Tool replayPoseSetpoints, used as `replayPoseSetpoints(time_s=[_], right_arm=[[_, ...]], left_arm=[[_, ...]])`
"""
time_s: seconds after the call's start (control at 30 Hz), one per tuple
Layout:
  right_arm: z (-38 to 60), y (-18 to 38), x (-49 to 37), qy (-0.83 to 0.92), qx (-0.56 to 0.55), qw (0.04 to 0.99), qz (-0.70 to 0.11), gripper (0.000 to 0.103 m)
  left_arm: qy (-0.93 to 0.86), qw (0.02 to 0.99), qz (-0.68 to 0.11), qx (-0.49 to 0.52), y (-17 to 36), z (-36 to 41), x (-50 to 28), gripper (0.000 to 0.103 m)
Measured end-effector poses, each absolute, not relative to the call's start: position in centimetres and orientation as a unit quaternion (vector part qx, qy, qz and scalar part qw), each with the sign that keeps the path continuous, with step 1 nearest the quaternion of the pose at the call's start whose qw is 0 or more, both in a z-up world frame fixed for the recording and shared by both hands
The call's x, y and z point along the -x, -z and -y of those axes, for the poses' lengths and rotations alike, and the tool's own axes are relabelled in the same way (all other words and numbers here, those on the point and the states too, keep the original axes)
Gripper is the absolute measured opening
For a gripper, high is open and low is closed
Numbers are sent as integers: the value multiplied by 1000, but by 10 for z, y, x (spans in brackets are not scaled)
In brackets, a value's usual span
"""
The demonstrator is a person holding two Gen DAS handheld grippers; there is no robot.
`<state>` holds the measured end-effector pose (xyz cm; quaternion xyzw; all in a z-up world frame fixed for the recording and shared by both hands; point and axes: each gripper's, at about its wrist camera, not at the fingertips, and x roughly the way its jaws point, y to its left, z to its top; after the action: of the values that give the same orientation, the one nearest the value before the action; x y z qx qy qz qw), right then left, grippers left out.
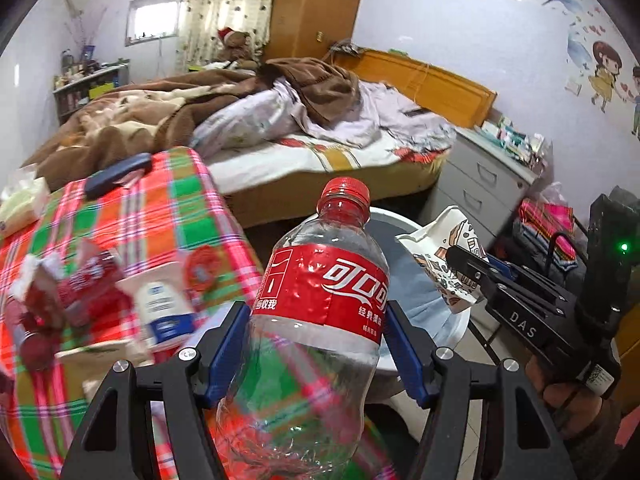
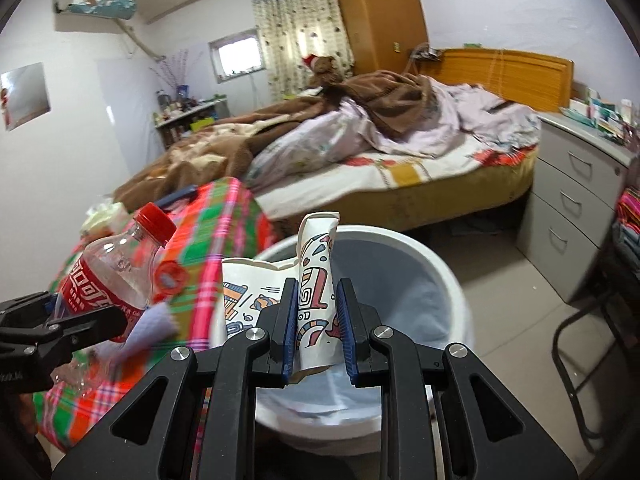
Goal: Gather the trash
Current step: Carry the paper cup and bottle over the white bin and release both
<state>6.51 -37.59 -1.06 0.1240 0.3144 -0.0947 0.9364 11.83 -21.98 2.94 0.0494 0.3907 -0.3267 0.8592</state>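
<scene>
- Right gripper point(image 2: 316, 320): jaws clamped on a crushed paper cup point(image 2: 316, 276), long axis upright, frame centre, directly above the open mouth of the white bin point(image 2: 448, 276).
- Left gripper point(image 1: 316, 344): jaws clamped on an empty cola bottle point(image 1: 320, 280), cap up, over the plaid tabletop point(image 1: 168, 216); bin lies just right.
- Judgement: cup is nearer the drop.

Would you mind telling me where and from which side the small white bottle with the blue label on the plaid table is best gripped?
Grip the small white bottle across its body at the label band, coming from above and toward the camera side. It seems to stand upright, though blurred, and red wrappers crowd its left, so the near side looks freer. Both grippers are full now: the left gripper holds the cola bottle.
</scene>
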Motion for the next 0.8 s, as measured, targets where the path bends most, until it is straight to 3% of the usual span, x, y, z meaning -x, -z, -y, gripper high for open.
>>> replayPoseSetpoints(time_s=[0.57, 0.63, 0.7, 0.8], right_arm=[[413, 46, -70, 116, -104, 911, -383, 21], [414, 46, -69, 118, -109, 910, -383, 28], [414, 46, -68, 114, -109, 911, -381, 59], [412, 43, -63, 119, -110, 914, -373, 60]], left_arm=[[353, 823, -443, -39, 20, 307, -160, 67], [365, 819, -443, -28, 21, 307, -162, 68], [362, 822, -438, -27, 20, 305, -162, 69], [360, 825, -435, -22, 16, 300, -161, 69]])
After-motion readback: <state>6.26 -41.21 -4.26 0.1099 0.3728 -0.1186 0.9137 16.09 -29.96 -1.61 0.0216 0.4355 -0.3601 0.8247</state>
